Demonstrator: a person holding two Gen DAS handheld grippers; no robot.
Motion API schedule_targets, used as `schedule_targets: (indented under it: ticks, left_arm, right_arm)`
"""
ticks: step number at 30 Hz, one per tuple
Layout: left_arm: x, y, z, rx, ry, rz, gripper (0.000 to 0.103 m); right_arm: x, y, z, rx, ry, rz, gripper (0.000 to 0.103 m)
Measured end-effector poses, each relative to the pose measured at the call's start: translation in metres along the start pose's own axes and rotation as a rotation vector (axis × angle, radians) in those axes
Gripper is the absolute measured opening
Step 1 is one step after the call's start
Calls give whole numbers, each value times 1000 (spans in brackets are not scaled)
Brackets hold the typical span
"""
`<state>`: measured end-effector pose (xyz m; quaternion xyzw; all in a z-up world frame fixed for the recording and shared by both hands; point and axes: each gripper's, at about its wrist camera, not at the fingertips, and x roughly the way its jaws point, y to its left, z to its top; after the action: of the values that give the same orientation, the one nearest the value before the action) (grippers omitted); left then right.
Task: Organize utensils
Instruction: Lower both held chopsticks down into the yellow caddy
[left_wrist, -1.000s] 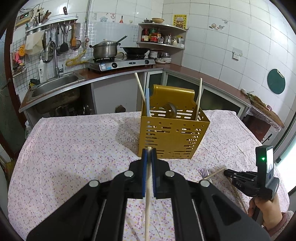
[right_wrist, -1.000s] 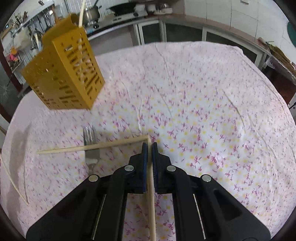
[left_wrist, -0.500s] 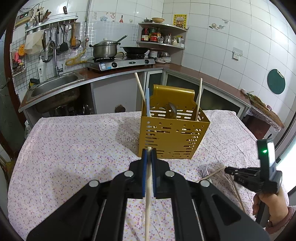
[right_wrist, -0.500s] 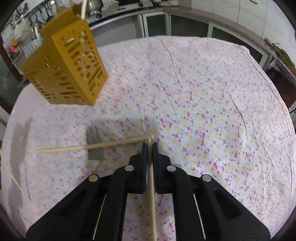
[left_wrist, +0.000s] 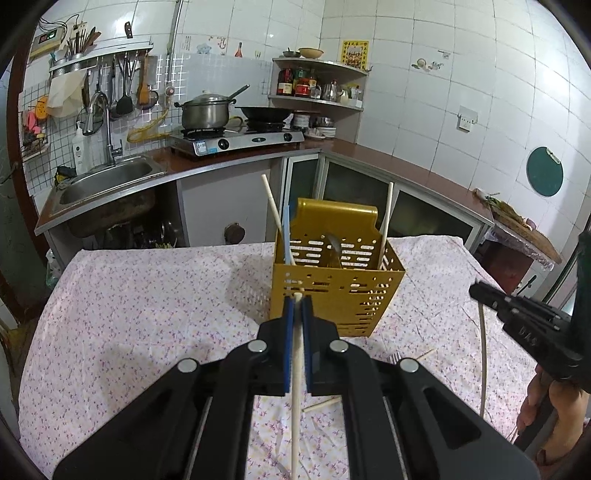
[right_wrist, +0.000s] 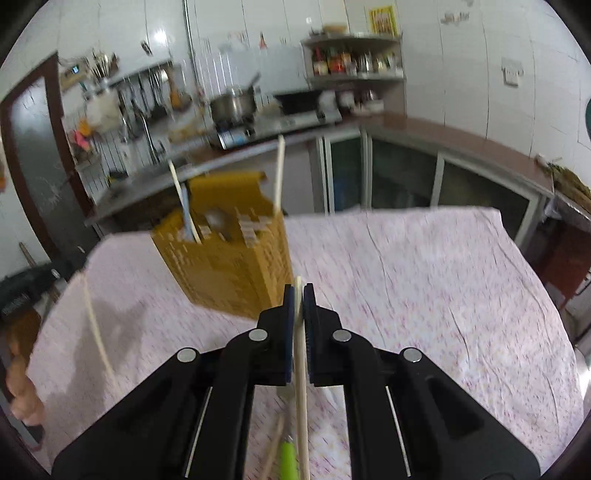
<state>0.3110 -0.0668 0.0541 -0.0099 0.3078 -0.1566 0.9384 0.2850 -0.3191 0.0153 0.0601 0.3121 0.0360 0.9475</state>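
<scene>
Both grippers are closed on chopsticks. The left gripper (left_wrist: 295, 306) has its blue pads pinched tight on one pale chopstick (left_wrist: 295, 369), which runs back between the fingers toward the camera; its tip shows just past the pads, in front of the near wall of the holder (left_wrist: 340, 295). The right gripper (right_wrist: 298, 295) is likewise clamped on a chopstick (right_wrist: 301, 369). In the left view that stick (left_wrist: 482, 354) hangs down from the right gripper (left_wrist: 480, 295), clear of the cloth (left_wrist: 129, 314).

The yellow holder stands on the flowered cloth, mid-table toward the far side. It already holds two chopsticks (left_wrist: 273, 214) (left_wrist: 386, 221), a blue handle (left_wrist: 286, 236) and a spoon (left_wrist: 332, 243). On the cloth near the holder, to its right, lie a fork (left_wrist: 395, 356) and another chopstick (left_wrist: 424, 354), with one more stick (left_wrist: 321, 406) closer in. The right view shows a green handle (right_wrist: 288, 458) and a stick (right_wrist: 275, 443) under the gripper; motion blur hides finer detail there.

The step in hand looks like carrying the two gripped sticks to the holder. Next, each stick needs to be tipped upright over the open top, lowered inside clear of the utensils already standing there, then released. The loose fork and sticks remain to be gathered, so the task seems about half done.
</scene>
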Motion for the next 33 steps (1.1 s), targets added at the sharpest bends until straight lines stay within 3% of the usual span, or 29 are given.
schedule_targets:
  ticks: [7,16,33]
  left_arm:
    - [0,2,2,4,-2,3,5]
    - [-5,2,20,11,-28,-2,5]
    - [-32,-19,125,72,-228,-16,5]
  right_arm:
    - [-8,2,5,23,-154,61,6]
    - [-9,11,14,19,-178,86,6]
    - [4,26,106,66,-433,117,6]
